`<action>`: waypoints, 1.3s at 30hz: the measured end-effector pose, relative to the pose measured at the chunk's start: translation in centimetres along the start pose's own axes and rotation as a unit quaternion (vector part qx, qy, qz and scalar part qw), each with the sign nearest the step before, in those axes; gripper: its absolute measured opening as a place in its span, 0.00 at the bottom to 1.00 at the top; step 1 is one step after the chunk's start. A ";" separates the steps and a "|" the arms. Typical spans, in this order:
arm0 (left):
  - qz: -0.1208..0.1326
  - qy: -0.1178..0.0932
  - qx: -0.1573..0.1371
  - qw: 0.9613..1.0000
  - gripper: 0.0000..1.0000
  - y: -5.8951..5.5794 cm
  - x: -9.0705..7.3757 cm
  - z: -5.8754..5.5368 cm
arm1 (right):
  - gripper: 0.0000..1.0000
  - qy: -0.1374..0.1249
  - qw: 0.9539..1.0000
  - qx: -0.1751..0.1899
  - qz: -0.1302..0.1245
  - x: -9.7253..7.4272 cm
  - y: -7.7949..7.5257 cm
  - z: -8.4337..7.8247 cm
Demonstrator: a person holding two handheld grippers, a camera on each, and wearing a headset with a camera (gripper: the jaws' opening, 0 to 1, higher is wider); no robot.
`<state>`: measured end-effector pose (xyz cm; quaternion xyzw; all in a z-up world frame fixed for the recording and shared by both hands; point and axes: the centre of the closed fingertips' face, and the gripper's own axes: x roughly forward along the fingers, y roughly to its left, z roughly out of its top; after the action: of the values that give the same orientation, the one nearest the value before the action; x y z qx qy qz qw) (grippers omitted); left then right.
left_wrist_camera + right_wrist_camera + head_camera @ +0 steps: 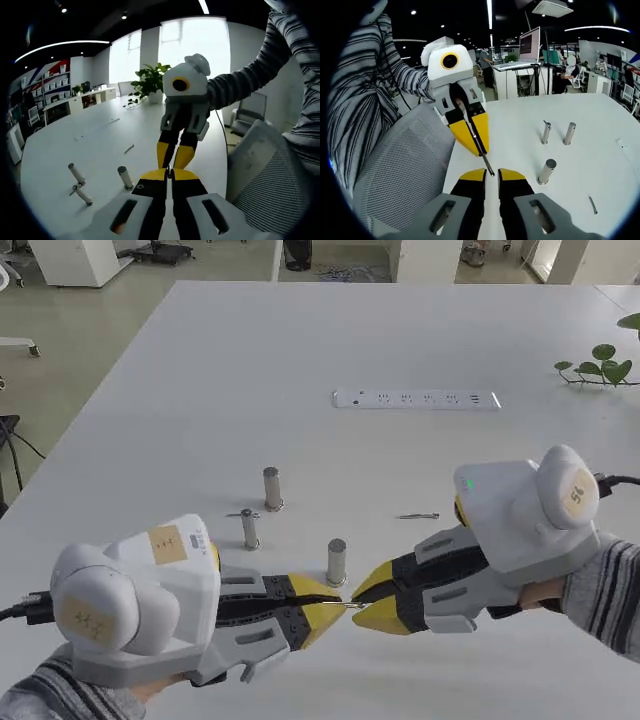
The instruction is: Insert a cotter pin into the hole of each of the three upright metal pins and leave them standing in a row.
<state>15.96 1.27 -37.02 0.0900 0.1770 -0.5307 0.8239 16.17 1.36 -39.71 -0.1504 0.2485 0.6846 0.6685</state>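
Three upright metal pins stand on the white table: a far one (272,488), a middle one (250,528) with a cotter pin through its top, and a near one (337,562). My left gripper (337,604) is shut on a cotter pin (481,148) that points at my right gripper (357,606). The right gripper's jaws stand slightly apart, with the pin's free tip between them. The two grippers meet nose to nose just in front of the near pin (546,171). A loose cotter pin (418,516) lies flat to the right.
A white power strip (416,399) lies further back on the table (200,390). A potted plant's leaves (600,365) reach in at the far right edge. A mesh office chair (405,165) stands at the table's near side.
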 end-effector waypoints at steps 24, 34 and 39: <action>0.001 0.005 -0.014 1.000 0.00 0.2 0.5 -0.9 | 0.00 0.062 0.990 -0.125 0.000 -0.2 0.2 -0.4; 0.033 0.000 -0.023 0.999 0.12 1.5 1.1 -1.2 | 0.00 0.076 0.986 -0.144 -0.020 -0.5 -1.1 -0.8; 0.071 0.001 -0.034 0.997 0.14 3.2 1.2 -1.3 | 0.00 0.086 0.986 -0.140 -0.035 -1.1 -2.5 -1.4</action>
<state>19.02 2.02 -38.83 0.0748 0.1887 -0.4648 0.8619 18.57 -0.36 -40.64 -0.3093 0.2009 0.6734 0.6407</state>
